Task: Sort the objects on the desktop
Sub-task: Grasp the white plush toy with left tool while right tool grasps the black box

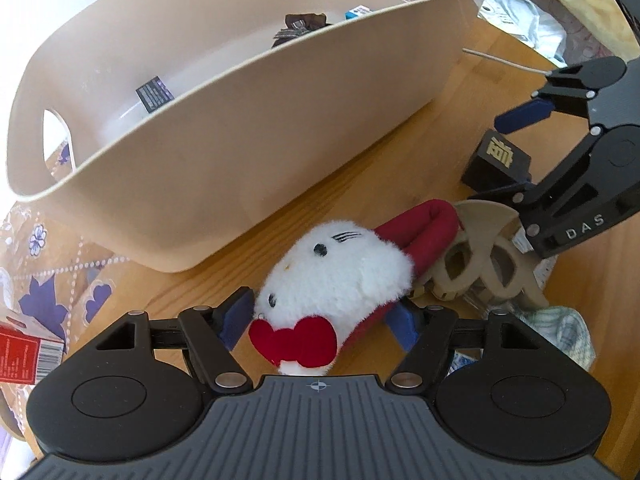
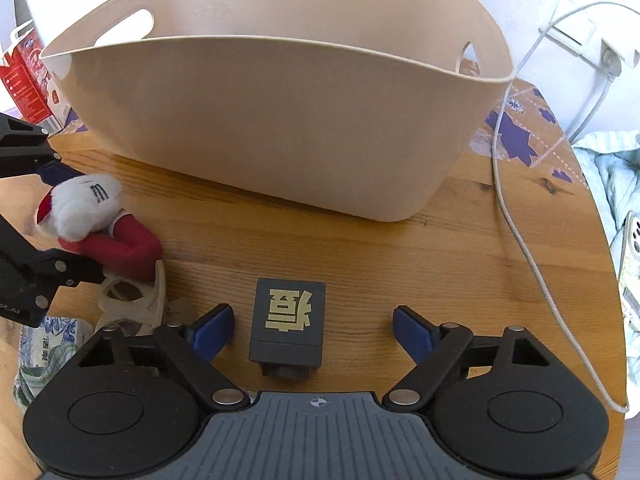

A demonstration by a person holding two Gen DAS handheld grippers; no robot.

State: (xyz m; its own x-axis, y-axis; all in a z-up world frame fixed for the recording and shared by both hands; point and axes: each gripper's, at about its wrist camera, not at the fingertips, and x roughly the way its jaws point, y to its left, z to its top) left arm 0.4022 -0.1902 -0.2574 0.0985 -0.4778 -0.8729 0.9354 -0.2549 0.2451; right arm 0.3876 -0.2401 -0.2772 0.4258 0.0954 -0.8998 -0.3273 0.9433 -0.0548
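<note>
The left gripper [image 1: 320,320] is spread around the white plush toy [image 1: 336,272] near the beige basket [image 1: 240,128]; the right gripper [image 2: 312,330] is spread around the black box [image 2: 288,320]. Centre each item, then squeeze squarely before lifting.

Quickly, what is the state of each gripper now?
Left gripper: open around the plush toy.
Right gripper: open, black box between fingers, untouched.

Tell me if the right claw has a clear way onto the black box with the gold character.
Probably yes. The right claw stands open with the black box lying between its fingers, a gap on both sides. Nothing blocks it; the hair clip lies off to the side.
</note>
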